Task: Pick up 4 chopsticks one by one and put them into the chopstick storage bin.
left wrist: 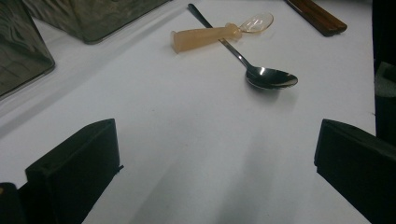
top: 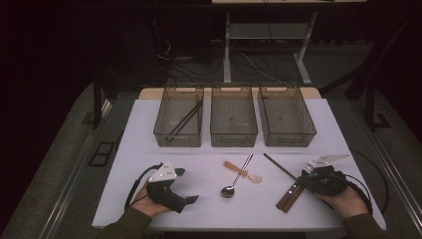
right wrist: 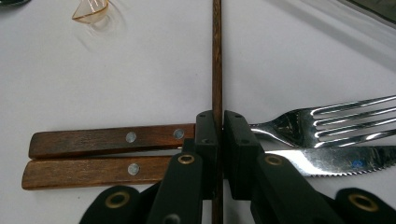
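Where the wooden-handled fork [right wrist: 154,136] and steak knife [right wrist: 98,171] lie side by side on the white desk [top: 199,209], the right tool [right wrist: 217,122] is pinched onto a dark wooden chopstick [right wrist: 216,56] that lies across them. Left of the fork lie a metal spoon [left wrist: 261,74] and an amber plastic spoon [left wrist: 210,32], crossed. Further left, the left tool [left wrist: 215,154] hovers with jaws spread wide, holding nothing.

Fork [right wrist: 327,119] tines and knife [right wrist: 336,161] tip — cut off at the right edge.
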### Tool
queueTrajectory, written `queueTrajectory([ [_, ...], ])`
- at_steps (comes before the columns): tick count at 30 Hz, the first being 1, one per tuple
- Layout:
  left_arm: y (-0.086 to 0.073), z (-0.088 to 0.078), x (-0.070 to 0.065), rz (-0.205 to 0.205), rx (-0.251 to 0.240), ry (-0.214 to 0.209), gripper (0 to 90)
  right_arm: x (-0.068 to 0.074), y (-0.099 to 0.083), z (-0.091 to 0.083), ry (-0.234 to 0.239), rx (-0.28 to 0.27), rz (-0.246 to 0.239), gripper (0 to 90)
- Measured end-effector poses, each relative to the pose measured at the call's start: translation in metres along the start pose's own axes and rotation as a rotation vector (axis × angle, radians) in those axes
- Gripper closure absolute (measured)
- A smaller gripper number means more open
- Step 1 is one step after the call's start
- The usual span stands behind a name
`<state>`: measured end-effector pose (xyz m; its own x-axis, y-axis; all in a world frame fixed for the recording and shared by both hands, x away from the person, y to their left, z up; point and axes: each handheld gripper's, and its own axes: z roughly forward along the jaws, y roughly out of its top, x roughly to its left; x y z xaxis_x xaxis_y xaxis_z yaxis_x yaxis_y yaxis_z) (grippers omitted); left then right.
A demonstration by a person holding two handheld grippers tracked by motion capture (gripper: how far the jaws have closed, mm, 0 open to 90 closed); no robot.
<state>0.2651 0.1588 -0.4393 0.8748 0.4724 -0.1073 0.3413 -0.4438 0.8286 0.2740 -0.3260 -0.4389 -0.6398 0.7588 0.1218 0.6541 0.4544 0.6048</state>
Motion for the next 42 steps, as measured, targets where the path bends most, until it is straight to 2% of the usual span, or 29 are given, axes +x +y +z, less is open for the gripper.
queueTrajectory([
  [5,0.0,0.0,0.0,0.0,-0.002,0.0,0.0,-0.002,0.0,-0.001,0.017,-0.002,0.018,84.6],
  [10,0.0,0.0,0.0,0.002,-0.001,0.0,0.0,-0.004,0.001,-0.005,0.033,-0.028,0.039,84.7],
  [20,0.0,0.0,0.0,0.004,0.004,-0.003,0.0,-0.004,0.004,-0.013,0.041,-0.054,0.035,84.7],
  [27,0.0,0.0,0.0,-0.001,0.002,-0.003,0.0,-0.002,0.008,-0.02,0.047,-0.099,0.027,84.6],
  [35,0.0,0.001,0.0,-0.01,-0.009,0.0,0.0,0.005,0.017,-0.024,0.08,-0.142,0.021,84.6],
  [42,0.0,0.001,0.0,-0.014,-0.01,0.0,0.0,0.012,0.033,-0.024,0.089,-0.167,-0.002,84.6],
])
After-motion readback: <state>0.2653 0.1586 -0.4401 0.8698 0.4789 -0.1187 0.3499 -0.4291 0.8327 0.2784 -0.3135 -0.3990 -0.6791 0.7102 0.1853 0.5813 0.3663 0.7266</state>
